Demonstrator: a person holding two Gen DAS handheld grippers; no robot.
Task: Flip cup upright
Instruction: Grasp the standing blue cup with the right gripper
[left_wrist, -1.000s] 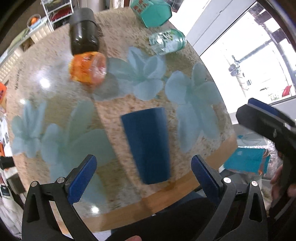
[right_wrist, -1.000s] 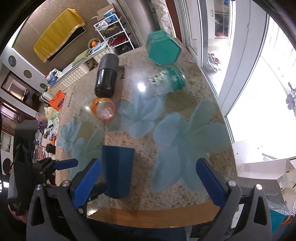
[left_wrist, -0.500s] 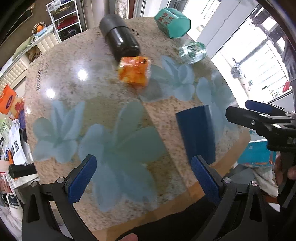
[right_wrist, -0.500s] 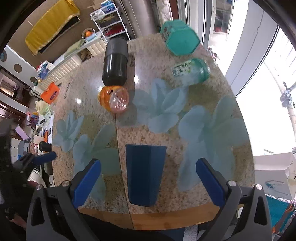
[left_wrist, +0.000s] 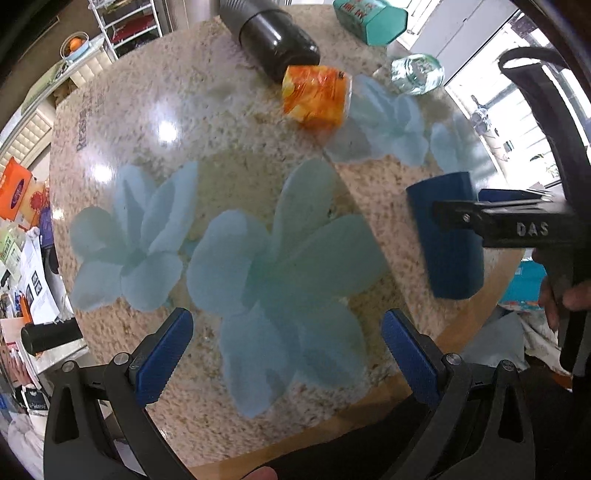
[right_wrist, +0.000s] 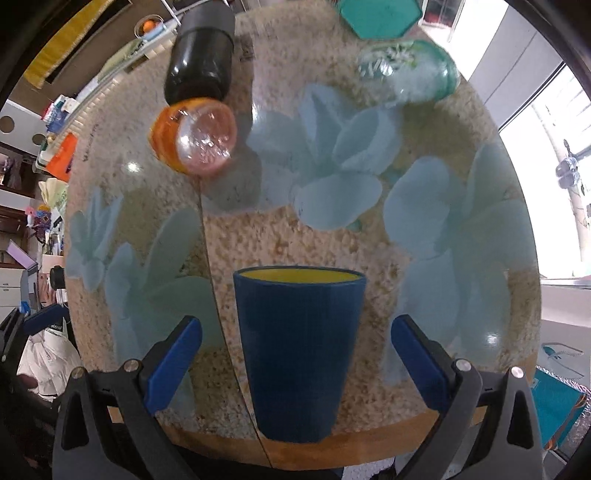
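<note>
A dark blue cup (right_wrist: 297, 354) with a yellow inside lies on its side near the table's front edge, its mouth pointing away from me. My right gripper (right_wrist: 295, 362) is open and straddles the cup, one blue pad on each side, not touching. In the left wrist view the cup (left_wrist: 448, 258) is at the right, partly behind the right gripper's black finger. My left gripper (left_wrist: 286, 356) is open and empty, over the flower-patterned table to the left of the cup.
On the round stone table (right_wrist: 258, 240) lie an orange jar (right_wrist: 194, 138), a black cylinder (right_wrist: 201, 59), a clear glass jar (right_wrist: 406, 70) and a teal hexagonal tin (right_wrist: 380, 14), all at the far side. The wooden table rim (right_wrist: 369, 443) is just below the cup.
My right gripper has moved in over the cup, which now sits between its fingers. My left gripper has swung left, away from the cup.
</note>
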